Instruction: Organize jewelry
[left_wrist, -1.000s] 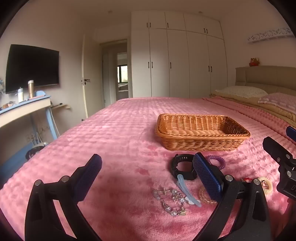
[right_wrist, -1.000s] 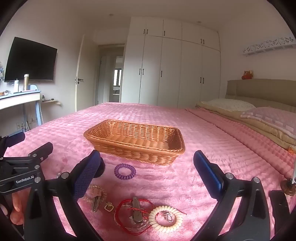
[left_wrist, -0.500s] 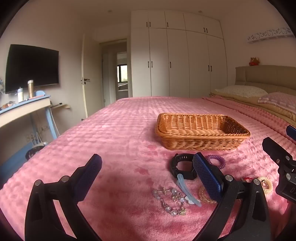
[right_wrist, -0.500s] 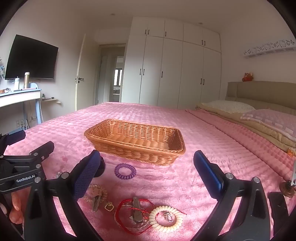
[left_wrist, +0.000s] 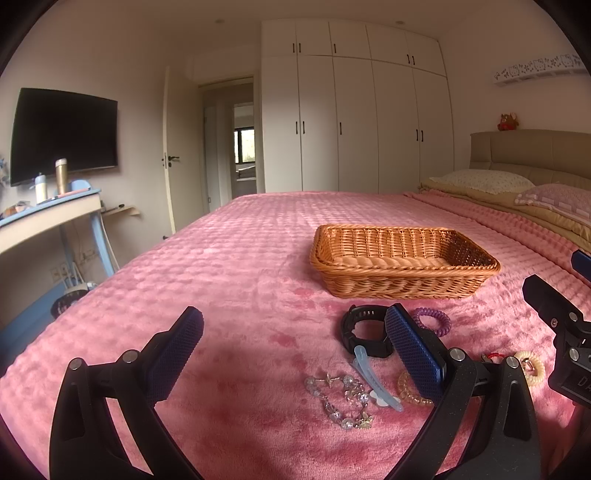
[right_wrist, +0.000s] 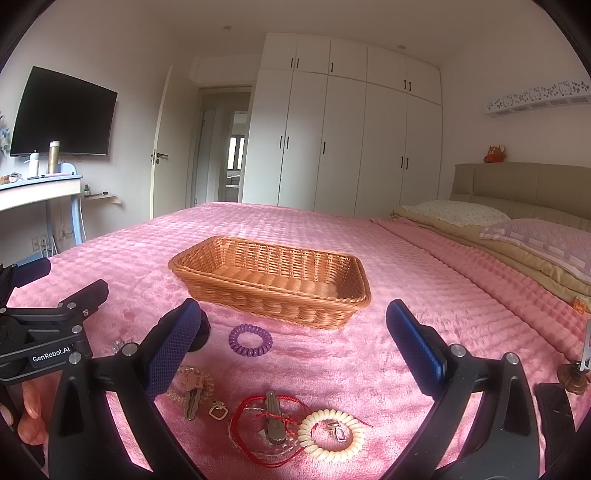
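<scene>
A wide bed (left_wrist: 229, 258) covered in a pink plush blanket fills both wrist views. Toward the middle of the bed sits a shallow rectangular wicker basket (left_wrist: 404, 282), and nothing shows inside it.

The jewelry lies loose on the blanket between the basket and the near edge of the bed. Just in front of the basket is a purple coil hair tie (right_wrist: 250, 340), with a black watch-like band (left_wrist: 364, 334) beside it. Nearer the edge lie a pale blue hair clip (left_wrist: 375, 380), a clear crystal bead bracelet (left_wrist: 341, 400) and an amber coil tie (left_wrist: 408, 391), partly hidden behind a finger. In the right wrist view, close to the camera, a red cord bracelet (right_wrist: 255, 428) rings a metal hair clip (right_wrist: 275, 421), touching a cream coil tie (right_wrist: 330, 435) that has a small silver piece inside it. To their left lie a clear beaded bracelet with another metal clip (right_wrist: 192, 397) and a small gold charm (right_wrist: 218, 410).

The left gripper (left_wrist: 293, 354) hovers above the blanket with its jaws spread wide and holding nothing. The right gripper (right_wrist: 293, 345) hangs over the near pile, jaws likewise wide apart and empty. Pillows (right_wrist: 458, 212) and a beige headboard line the right side of the bed. White wardrobes (left_wrist: 354, 122) stand behind, and a dark television (left_wrist: 64, 134) hangs on the left wall.
</scene>
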